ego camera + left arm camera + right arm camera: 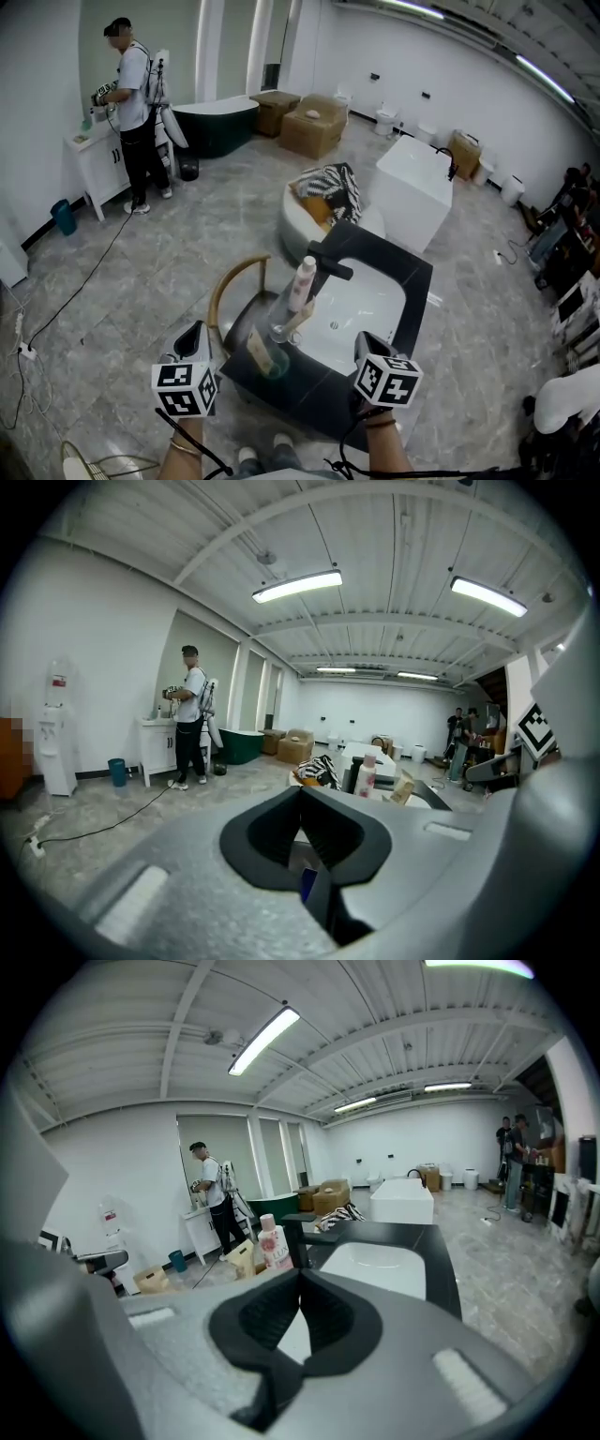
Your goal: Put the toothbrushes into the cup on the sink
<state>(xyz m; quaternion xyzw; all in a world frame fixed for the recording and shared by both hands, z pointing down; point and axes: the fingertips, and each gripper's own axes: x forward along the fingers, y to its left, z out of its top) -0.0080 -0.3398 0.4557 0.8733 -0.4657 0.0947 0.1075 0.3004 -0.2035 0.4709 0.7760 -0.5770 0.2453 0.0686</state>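
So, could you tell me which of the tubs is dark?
The dark green tub at the back wall, beside the standing person; the round tub with the striped cloth and the rectangular one are both white.

Lighting: bright, even, from ceiling strip lights [296,586]; shadows faint. Gripper views: heavy fisheye bending, black vignetted corners, near foreground soft. Head view: sharp, curved toward the edges.

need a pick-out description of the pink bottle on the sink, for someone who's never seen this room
In the middle of the room stands a black sink counter with a white basin sunk into it. A black faucet rises at the basin's left edge, and the bottle stands upright right beside it. It is the only pink-and-white thing among the items clustered there.
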